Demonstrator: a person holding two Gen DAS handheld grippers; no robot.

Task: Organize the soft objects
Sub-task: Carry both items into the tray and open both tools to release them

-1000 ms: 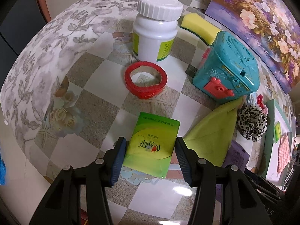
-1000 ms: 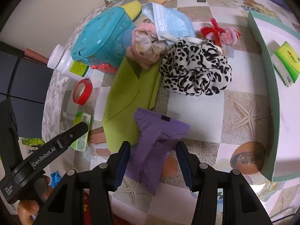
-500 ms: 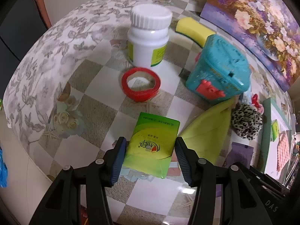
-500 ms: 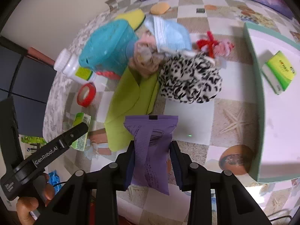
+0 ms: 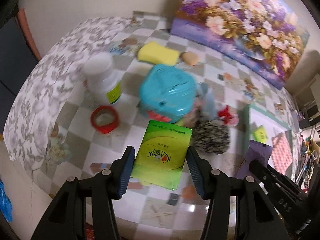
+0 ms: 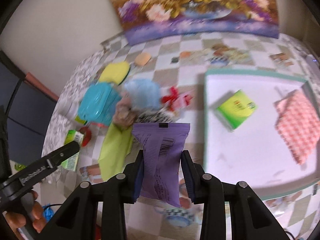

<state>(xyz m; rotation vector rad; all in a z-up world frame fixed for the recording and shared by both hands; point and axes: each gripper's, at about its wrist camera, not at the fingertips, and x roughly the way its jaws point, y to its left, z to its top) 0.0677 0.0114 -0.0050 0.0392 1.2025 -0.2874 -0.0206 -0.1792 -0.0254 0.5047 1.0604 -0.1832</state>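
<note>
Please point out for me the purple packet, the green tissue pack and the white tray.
purple packet (image 6: 161,158): right wrist view, middle.
green tissue pack (image 5: 163,154): left wrist view, printed face.
white tray (image 6: 246,152): right wrist view, bare floor.

Checkered table (image 5: 128,132) – sponge (image 5: 158,53), bottle (image 5: 102,80), tray (image 6: 240,140)

Left gripper (image 5: 160,170): black plastic tongs, two angular fingers, dark blue ribbed pads (image 5: 126,172) on inner faces, silver screw heads along each finger.
Right gripper (image 6: 163,177): same build, black fingers, blue pads, round silver screws.
White lettering on side of left gripper's body, blurred.
</note>
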